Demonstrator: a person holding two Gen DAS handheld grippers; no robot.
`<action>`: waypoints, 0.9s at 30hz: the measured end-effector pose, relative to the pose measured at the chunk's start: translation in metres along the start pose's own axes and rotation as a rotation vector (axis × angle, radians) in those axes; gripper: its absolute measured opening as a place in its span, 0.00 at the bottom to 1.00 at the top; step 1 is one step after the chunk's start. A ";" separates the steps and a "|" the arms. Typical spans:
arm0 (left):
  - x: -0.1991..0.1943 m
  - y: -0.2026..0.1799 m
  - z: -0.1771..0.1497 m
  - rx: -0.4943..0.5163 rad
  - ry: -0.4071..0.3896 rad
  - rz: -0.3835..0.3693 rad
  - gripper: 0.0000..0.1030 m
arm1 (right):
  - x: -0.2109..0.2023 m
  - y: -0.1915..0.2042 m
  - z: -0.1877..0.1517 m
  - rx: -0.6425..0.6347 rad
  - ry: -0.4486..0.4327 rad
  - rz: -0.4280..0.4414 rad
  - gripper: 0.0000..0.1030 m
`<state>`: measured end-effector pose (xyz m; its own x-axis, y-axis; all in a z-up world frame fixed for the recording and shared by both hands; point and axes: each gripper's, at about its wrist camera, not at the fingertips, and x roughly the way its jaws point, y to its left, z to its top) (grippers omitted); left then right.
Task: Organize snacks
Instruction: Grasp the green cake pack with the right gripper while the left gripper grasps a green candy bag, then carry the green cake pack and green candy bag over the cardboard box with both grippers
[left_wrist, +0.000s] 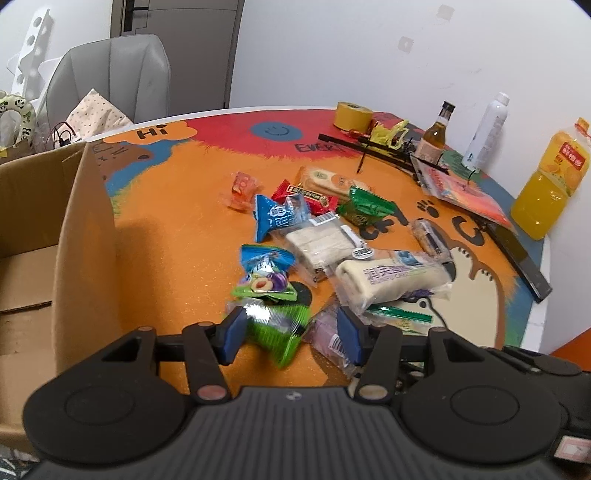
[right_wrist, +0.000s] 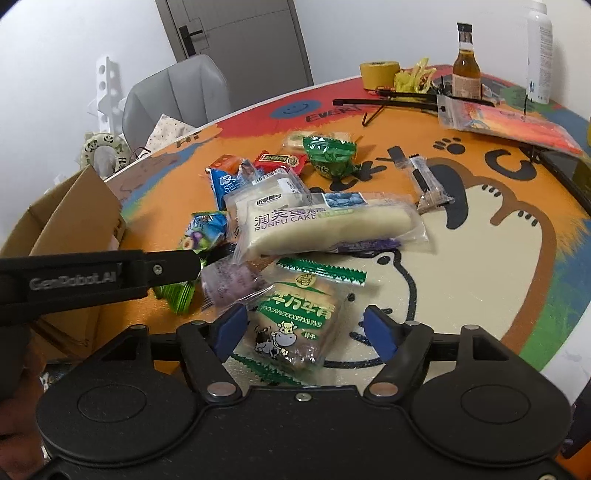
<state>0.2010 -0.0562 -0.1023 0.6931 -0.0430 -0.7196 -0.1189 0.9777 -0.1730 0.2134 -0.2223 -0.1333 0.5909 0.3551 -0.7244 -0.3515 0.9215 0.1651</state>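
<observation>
Wrapped snacks lie in a heap on the colourful table mat (left_wrist: 177, 229). My left gripper (left_wrist: 291, 332) is low over the heap's near edge. Its blue pads press on a crumpled green snack packet (left_wrist: 275, 330), with a purple packet (left_wrist: 325, 338) squeezed in beside it. The right wrist view shows one of its black fingers (right_wrist: 170, 266) over that green packet (right_wrist: 177, 295). My right gripper (right_wrist: 306, 332) stands open around a green-and-clear bread packet with a cow print (right_wrist: 291, 321). The left pad is at the wrapper's edge; the right pad is apart from it.
An open cardboard box (left_wrist: 85, 240) stands at the table's left. A white cake roll (left_wrist: 391, 280), blue packets (left_wrist: 277, 216) and a plum packet (left_wrist: 264, 273) lie just beyond. Tape roll (left_wrist: 352, 115), brown bottle (left_wrist: 436, 136), white bottle (left_wrist: 485, 133) and orange juice (left_wrist: 550, 177) line the far right.
</observation>
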 end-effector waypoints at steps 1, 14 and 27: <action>0.002 0.000 -0.001 0.000 0.005 0.005 0.54 | -0.001 -0.002 0.000 -0.001 -0.001 -0.014 0.68; 0.019 0.007 -0.007 -0.019 -0.007 0.055 0.67 | 0.002 -0.002 0.000 -0.030 -0.018 -0.068 0.70; 0.008 0.014 -0.019 -0.083 -0.019 -0.012 0.42 | -0.014 0.000 -0.008 -0.066 -0.076 -0.074 0.45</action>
<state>0.1912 -0.0470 -0.1228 0.7080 -0.0500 -0.7045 -0.1683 0.9568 -0.2371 0.1991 -0.2286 -0.1284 0.6691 0.2999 -0.6799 -0.3509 0.9340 0.0667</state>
